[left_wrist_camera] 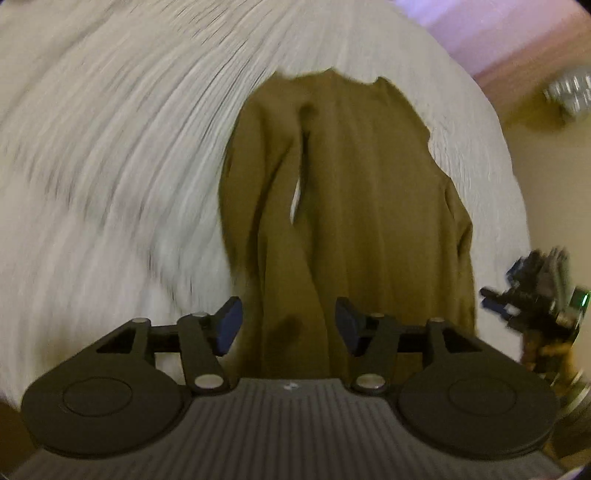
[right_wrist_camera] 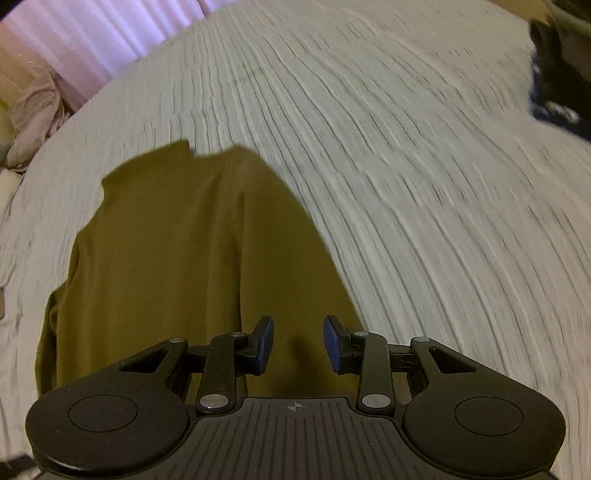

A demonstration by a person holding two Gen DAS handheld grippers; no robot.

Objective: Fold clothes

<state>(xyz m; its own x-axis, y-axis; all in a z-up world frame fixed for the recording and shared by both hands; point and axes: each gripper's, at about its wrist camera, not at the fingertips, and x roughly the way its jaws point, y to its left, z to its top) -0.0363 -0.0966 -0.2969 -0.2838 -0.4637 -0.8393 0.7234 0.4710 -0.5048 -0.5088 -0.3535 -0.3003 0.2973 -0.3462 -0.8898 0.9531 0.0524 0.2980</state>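
An olive-brown garment (left_wrist_camera: 351,206) lies lengthwise on the white ribbed bedspread (left_wrist_camera: 110,166), with folds and a small gap along its left part. My left gripper (left_wrist_camera: 288,325) is open and empty, just above the garment's near end. In the right wrist view the same garment (right_wrist_camera: 166,240) lies ahead and to the left. My right gripper (right_wrist_camera: 298,343) is open and empty over the garment's near right edge. The right gripper also shows in the left wrist view (left_wrist_camera: 532,291) at the far right.
The bedspread (right_wrist_camera: 406,166) spreads wide to the right. Pale pink curtains (right_wrist_camera: 92,33) and a crumpled pinkish cloth (right_wrist_camera: 33,107) sit at the far left. A dark object (right_wrist_camera: 557,77) is at the upper right edge. Both views are motion-blurred.
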